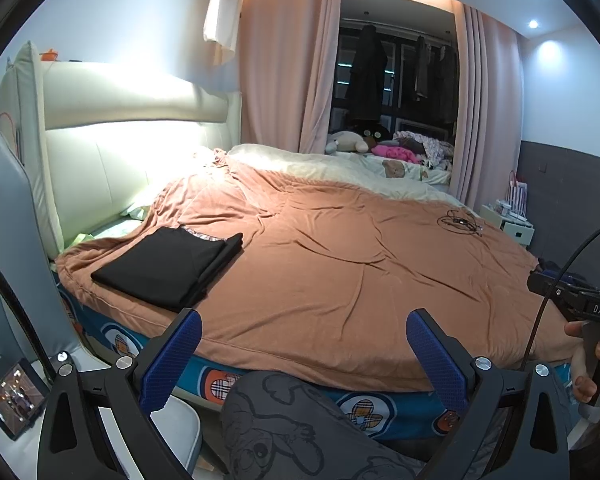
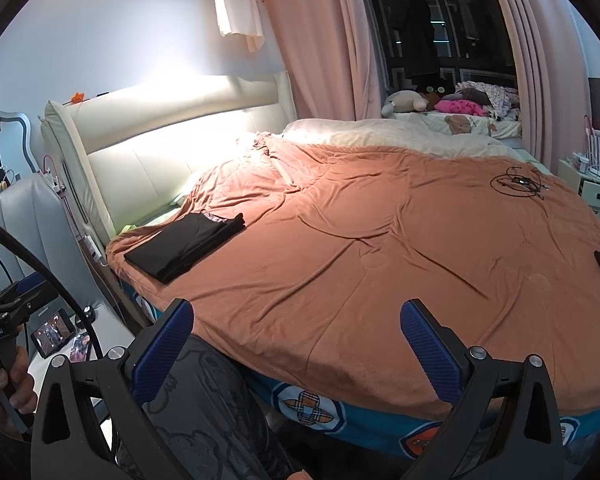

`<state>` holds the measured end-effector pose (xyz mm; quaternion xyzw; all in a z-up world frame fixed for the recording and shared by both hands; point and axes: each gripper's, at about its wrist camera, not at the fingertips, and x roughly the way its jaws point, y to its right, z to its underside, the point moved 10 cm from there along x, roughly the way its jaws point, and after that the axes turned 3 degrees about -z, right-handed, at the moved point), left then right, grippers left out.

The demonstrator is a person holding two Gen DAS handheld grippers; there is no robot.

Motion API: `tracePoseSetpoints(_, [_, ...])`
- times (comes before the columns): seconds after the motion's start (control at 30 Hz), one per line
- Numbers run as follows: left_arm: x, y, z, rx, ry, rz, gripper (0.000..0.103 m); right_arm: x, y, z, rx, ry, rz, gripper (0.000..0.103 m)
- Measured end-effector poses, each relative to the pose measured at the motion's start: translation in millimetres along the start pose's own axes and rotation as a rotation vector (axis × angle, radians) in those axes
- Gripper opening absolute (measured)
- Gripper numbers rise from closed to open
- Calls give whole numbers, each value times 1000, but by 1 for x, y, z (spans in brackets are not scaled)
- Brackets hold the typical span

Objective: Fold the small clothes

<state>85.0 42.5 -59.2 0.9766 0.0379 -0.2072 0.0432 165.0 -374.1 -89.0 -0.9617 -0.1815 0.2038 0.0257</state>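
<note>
Left wrist view: a bedroom is seen across a wide bed, with items listed from left to right.
Phone: a small lit phone (image 1: 16,397) is propped on a white surface at the lower left, beside the bed.
Headboard: a cream padded headboard (image 1: 140,120) is lit brightly at the left end of the bed.
Black garment: a folded black garment (image 1: 168,266) is laid flat on the orange blanket (image 1: 340,272), near the left corner of the bed by the headboard; it is not touched by either gripper.
Left gripper: the left gripper (image 1: 304,354) is held over the bed's near edge, its blue-padded fingers (image 1: 172,360) spread wide with nothing between them.
Leg: a grey cartoon-print trouser leg (image 1: 284,428) is seen below and between the fingers.
Cable: a coiled black cable (image 1: 460,222) is lying on the blanket toward the right.
Right hand: a hand (image 1: 592,364) is wrapped around the other gripper's handle at the right edge.

Right wrist view: the same bed is seen from slightly further right.
Left hand: a hand (image 2: 8,392) is closed on a black handle at the lower left.
Right gripper: the right gripper (image 2: 298,340) is spread wide and empty above the blanket's near edge.
Window: pink curtains (image 2: 324,40) are drawn back from a dark window, with soft toys (image 2: 404,101) piled below it.
</note>
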Motion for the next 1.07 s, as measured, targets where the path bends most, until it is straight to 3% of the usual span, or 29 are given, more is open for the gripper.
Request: tracePoseSetpoints(1.07, [-2,2,1,-12,-4,-1,103,7,16,2,6,-26,6,103])
